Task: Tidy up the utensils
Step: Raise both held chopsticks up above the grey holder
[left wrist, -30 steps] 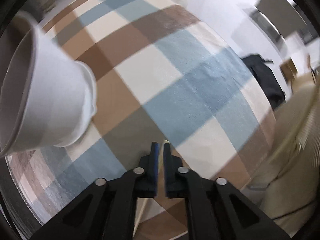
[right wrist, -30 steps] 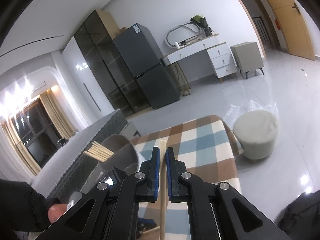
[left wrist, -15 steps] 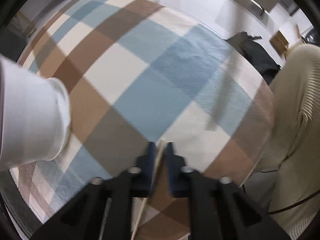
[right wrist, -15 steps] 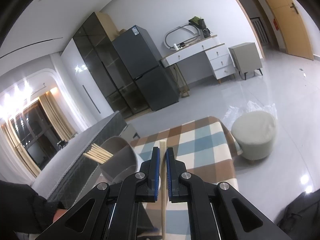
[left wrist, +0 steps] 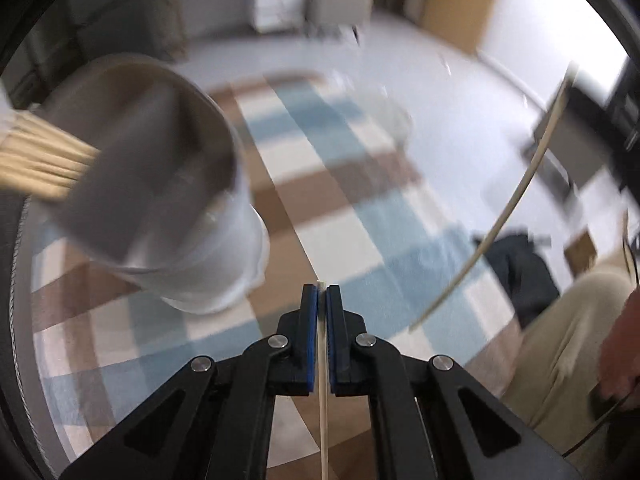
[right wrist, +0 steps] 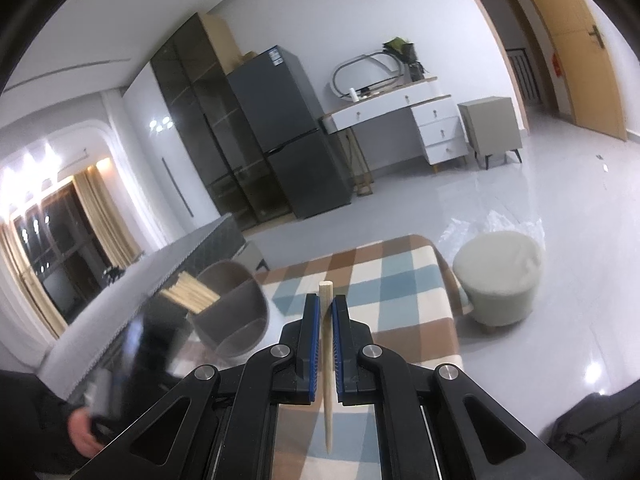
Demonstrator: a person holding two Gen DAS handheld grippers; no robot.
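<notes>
Each gripper, left (left wrist: pixel 321 289) and right (right wrist: pixel 325 300), is clamped on one chopstick (left wrist: pixel 322 392). The cup (left wrist: pixel 160 184), upper left, already holds several; a rushed, tilted insertion could miss its rim.

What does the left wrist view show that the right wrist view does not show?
Only the left wrist view: the left tool shut on a thin pale wooden chopstick, and a second long chopstick in the air at the right. Only the right wrist view: the right tool shut on a tapered wooden chopstick, a dark grey fridge and a round beige stool. Both: the blue-brown checked tablecloth and the grey-lined holder cup with a chopstick bundle.
</notes>
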